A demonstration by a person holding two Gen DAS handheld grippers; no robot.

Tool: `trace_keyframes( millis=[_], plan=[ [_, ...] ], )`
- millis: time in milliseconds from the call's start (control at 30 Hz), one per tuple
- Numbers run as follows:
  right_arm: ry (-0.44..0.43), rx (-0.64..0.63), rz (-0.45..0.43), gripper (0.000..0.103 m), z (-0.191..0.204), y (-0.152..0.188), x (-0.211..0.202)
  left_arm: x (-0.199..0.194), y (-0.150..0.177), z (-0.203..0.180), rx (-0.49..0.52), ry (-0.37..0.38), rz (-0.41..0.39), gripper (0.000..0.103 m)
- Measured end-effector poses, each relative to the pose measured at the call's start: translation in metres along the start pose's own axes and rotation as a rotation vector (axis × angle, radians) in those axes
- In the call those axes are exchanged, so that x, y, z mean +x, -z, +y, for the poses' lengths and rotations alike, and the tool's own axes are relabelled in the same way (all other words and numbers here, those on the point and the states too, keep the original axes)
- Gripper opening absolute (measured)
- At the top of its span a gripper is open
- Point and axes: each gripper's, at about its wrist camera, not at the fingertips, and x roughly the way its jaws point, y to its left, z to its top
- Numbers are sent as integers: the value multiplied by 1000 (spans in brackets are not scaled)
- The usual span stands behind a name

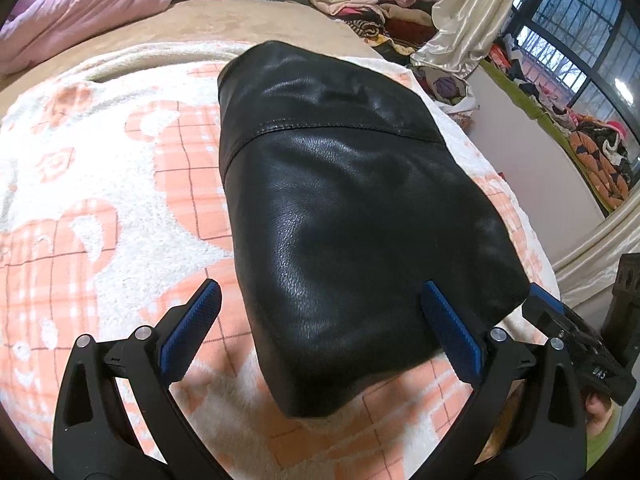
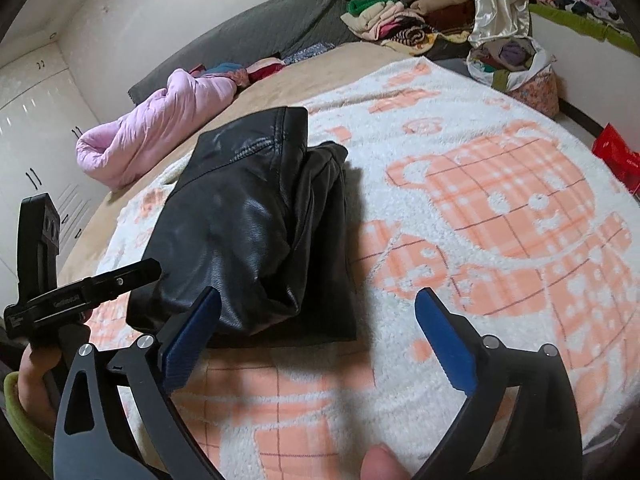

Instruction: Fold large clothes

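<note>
Garment: black leather jacket (image 1: 344,184), folded into a thick bundle, lying on the peach-and-white blanket (image 1: 120,184) that covers the bed, toward the blanket's left side in the right wrist view.
Left tool (image 1: 320,320): jaws wide apart, clamped on nothing; near end of the bundle lies between the 2 blue pads, one pad overlapping the leather in the picture (contact or mere overlap cannot be told).
Right tool (image 2: 318,334): jaws wide apart, holding nothing; near right corner of the bundle just ahead of its left pad, bare blanket under the rest.
Fold state: judged almost finished, top layer smooth, but right side gaping, with loose inner layers (image 2: 320,208) showing in the right wrist view.
Risk 1: springing open. Stiff, thick leather likely to relax with no tool pressing on it, top layer lifting or sliding off toward the gaping side.
Risk 2: snagging. Pad beside the near end could catch the edge on withdrawal and drag the bundle askew (slick leather, plush blanket).
Risk 3: partial grip. Closing on only the top layer would peel it back and undo the fold rather than move the whole bundle.
Risk 4: tool collision. Both tools crowded at the same near end, each visible in the other's view.
Surroundings: pink quilt (image 2: 160,128) and clothes pile (image 2: 392,20) well apart from the jacket, toward the bed's far edge and beyond it.
</note>
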Motion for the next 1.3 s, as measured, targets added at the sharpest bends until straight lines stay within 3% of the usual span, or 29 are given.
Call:
trace_keyframes(
  millis=[367, 667, 933, 1300],
  plan=[
    [35, -53, -73, 99, 15, 19, -38, -37, 22, -7, 27, -8, -63, 94],
    [65, -124, -126, 99, 32, 55, -61, -60, 65, -10, 19, -41, -114, 94],
    [82, -169, -123, 99, 42, 84, -66, -69, 89, -17, 53, -85, -137, 94],
    [108, -187, -116, 99, 43, 92, -62, -72, 102, -17, 58, -101, -145, 94]
  ],
)
